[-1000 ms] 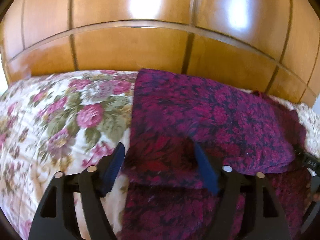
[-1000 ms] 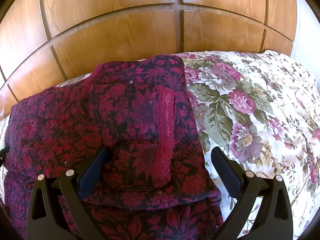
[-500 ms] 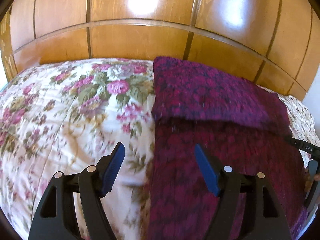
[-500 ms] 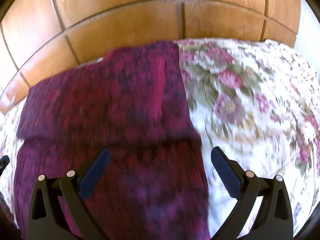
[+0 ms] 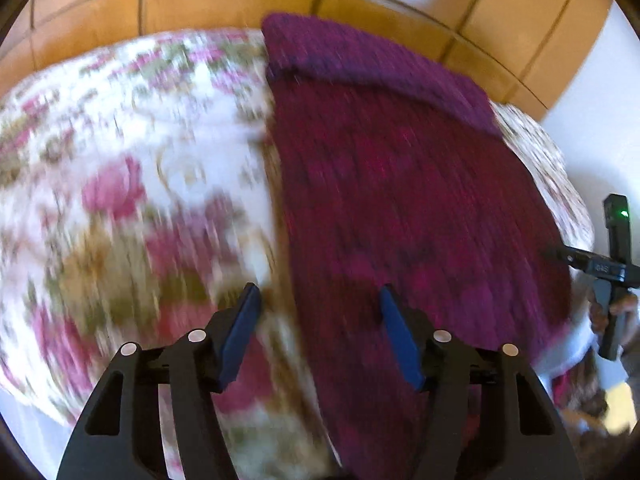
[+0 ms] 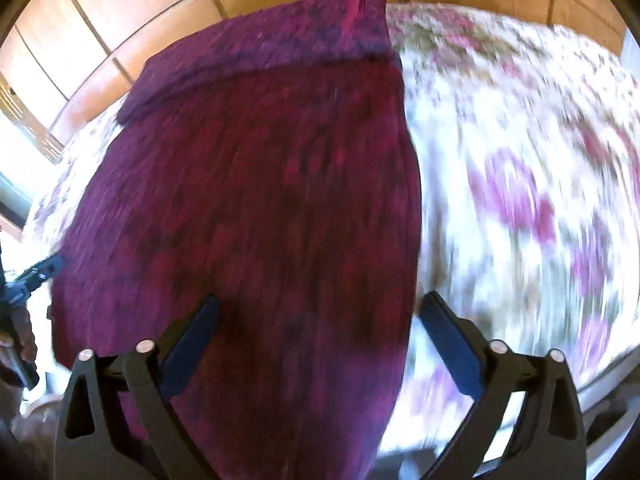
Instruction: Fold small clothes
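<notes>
A dark red and purple flowered garment (image 5: 404, 184) lies flat on the bed, its far end folded back toward me into a band (image 5: 360, 60) near the headboard. It also shows in the right wrist view (image 6: 256, 208) with the folded band (image 6: 272, 44) at the top. My left gripper (image 5: 320, 320) is open and empty above the garment's near left edge. My right gripper (image 6: 320, 332) is open and empty above its near right edge. Both views are motion-blurred.
The bed carries a white bedspread with pink flowers (image 5: 120, 168), also in the right wrist view (image 6: 520, 168). A wooden panelled headboard (image 5: 200, 4) stands behind. The other gripper's body shows at the right edge (image 5: 612, 272) and at the left edge (image 6: 24, 280).
Both grippers have drawn back toward the near end of the bed, away from the folded band. More of the garment's length now shows. Both stayed open.
</notes>
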Available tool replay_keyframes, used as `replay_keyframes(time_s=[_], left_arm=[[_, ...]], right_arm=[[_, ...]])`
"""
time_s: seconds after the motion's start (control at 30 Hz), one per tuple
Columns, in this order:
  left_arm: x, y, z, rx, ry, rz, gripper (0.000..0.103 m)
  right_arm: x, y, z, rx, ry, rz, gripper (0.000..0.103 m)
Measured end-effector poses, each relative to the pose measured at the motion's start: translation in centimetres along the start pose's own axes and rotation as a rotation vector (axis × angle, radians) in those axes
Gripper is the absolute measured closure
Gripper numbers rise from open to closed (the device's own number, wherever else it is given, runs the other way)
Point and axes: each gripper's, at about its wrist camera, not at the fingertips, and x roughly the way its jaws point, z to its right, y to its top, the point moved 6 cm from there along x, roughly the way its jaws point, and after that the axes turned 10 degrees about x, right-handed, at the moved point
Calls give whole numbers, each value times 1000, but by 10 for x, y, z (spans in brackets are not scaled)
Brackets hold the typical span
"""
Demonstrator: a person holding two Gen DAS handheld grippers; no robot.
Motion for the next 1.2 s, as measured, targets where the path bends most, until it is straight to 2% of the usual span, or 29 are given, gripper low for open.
replay_keyframes(time_s=[0.03, 0.07, 0.1, 0.13, 0.2, 0.27, 0.3, 0.43, 0.53, 0.63, 0.77, 0.93, 1.03, 1.07, 1.1, 1.13, 1.2], left_arm=[[-2, -8, 4, 5, -23, -19, 42], [-3, -16, 10, 12, -50, -41, 42], [-3, -21, 14, 13, -68, -53, 49], [-1, -28, 20, 6, -98, -75, 55], [2, -31, 24, 7, -115, -87, 81], [-2, -26, 23, -13, -151, -65, 87], [-9, -20, 21, -41, -193, -37, 87], [-34, 7, 10, -127, -321, 76, 88], [-43, 30, 2, -167, -373, 143, 88], [-37, 63, -8, -208, -403, 191, 89], [-11, 109, -23, -253, -407, 203, 89], [26, 147, -38, -301, -391, 179, 89], [41, 159, -44, -340, -414, 163, 89], [47, 163, -48, -368, -421, 153, 89], [53, 165, -52, -393, -439, 139, 85], [55, 167, -54, -410, -451, 134, 81], [57, 169, -65, -466, -478, 140, 60]], right_arm=[[-2, -9, 1, 10, 11, -19, 22], [-3, -19, 2, 29, 27, -41, 35], [-3, -30, 3, 61, 56, -74, 48], [-2, -36, 4, 73, 68, -91, 51], [-2, -41, 2, 71, 83, -99, 68], [-11, -36, -3, 88, 116, -89, 81], [-19, -30, -7, 94, 143, -66, 83], [-47, -4, -18, 125, 250, 23, 84], [-58, 21, -28, 146, 311, 91, 84], [-54, 47, -32, 173, 331, 137, 84], [-35, 84, -34, 209, 315, 155, 84], [-7, 124, -23, 271, 270, 131, 84], [7, 136, -20, 313, 266, 105, 82], [10, 140, -19, 319, 269, 100, 76], [12, 143, -18, 332, 284, 93, 68], [13, 145, -18, 347, 305, 91, 63], [13, 149, -17, 367, 343, 90, 45]])
